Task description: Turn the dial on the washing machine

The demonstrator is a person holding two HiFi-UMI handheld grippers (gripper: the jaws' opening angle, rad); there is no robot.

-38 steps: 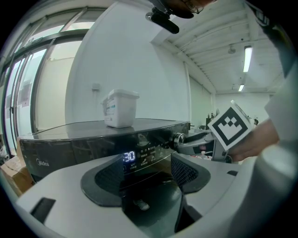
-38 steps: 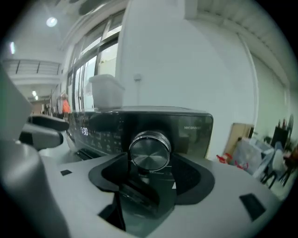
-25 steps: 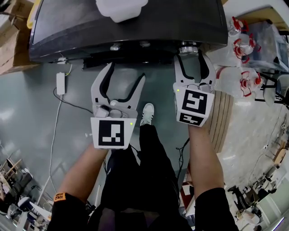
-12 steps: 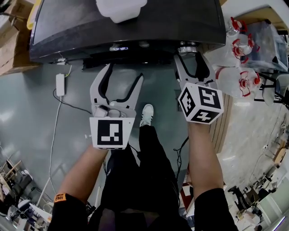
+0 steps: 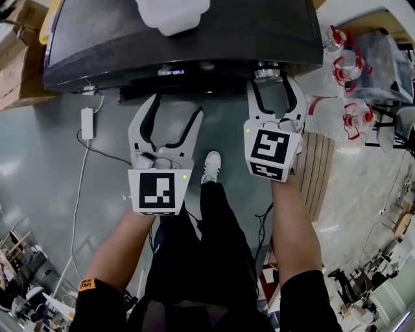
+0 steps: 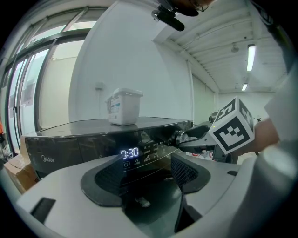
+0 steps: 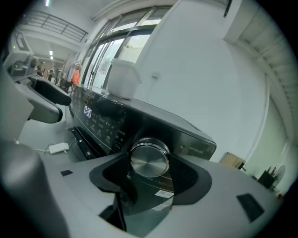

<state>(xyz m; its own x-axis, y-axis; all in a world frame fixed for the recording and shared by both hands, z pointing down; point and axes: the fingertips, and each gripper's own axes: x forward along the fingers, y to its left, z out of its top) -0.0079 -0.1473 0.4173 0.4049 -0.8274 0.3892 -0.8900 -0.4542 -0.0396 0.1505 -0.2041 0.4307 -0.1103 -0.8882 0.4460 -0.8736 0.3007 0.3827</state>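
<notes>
The dark washing machine fills the top of the head view. Its silver dial sits at the right end of the front panel. My right gripper is shut on the dial. In the right gripper view the round metal dial sits between the two dark pads of that gripper. My left gripper hangs open in front of the panel's middle, holding nothing. The left gripper view shows the lit display past that open gripper, and the dial in the right gripper's fingers.
A white plastic container stands on the machine's lid. Large water jugs with red caps crowd the floor at the right. A white power adapter and its cable lie on the floor at the left, beside cardboard boxes.
My right gripper rolled on the dial, its marker cube tipping over and then coming back. The panel's display has lit up. The left gripper kept still.
</notes>
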